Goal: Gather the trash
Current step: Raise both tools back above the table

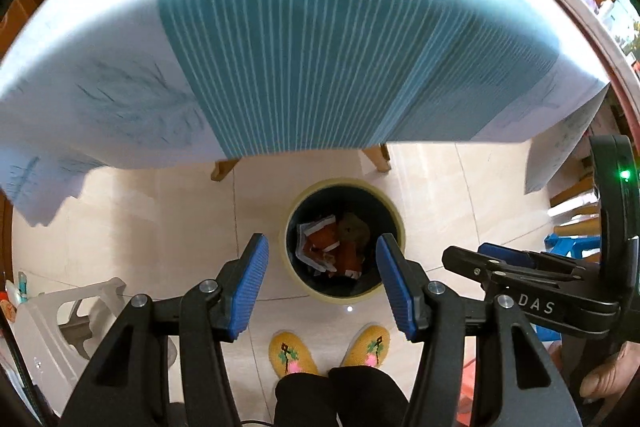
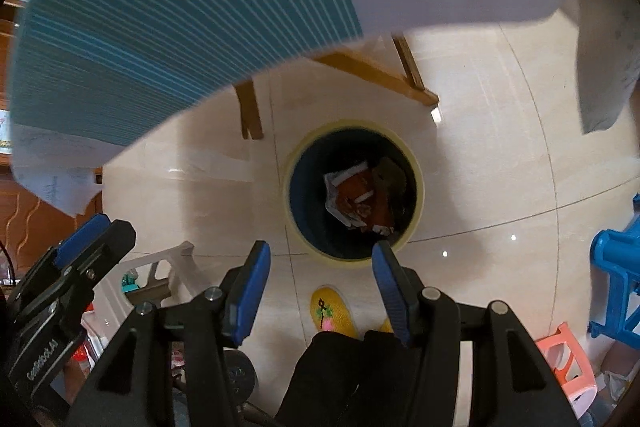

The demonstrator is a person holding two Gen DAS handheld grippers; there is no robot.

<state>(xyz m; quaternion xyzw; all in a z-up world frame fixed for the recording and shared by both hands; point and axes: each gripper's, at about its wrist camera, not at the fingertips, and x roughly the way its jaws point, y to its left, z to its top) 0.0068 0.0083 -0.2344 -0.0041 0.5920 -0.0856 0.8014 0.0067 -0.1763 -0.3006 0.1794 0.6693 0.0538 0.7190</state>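
Left wrist view: the trash bin sits on the floor tiles just past the tablecloth's hanging edge, holding crumpled wrappers. Left gripper hovers above it, fingers spread, nothing held. Right gripper alongside, can't tell its state.

Right wrist view: same bin, right gripper gaping, empty. Only here: a blue stool.

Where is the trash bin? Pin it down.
In both wrist views the trash bin stands on the tiled floor just past the yellow slippers, in front of the cloth-covered table.
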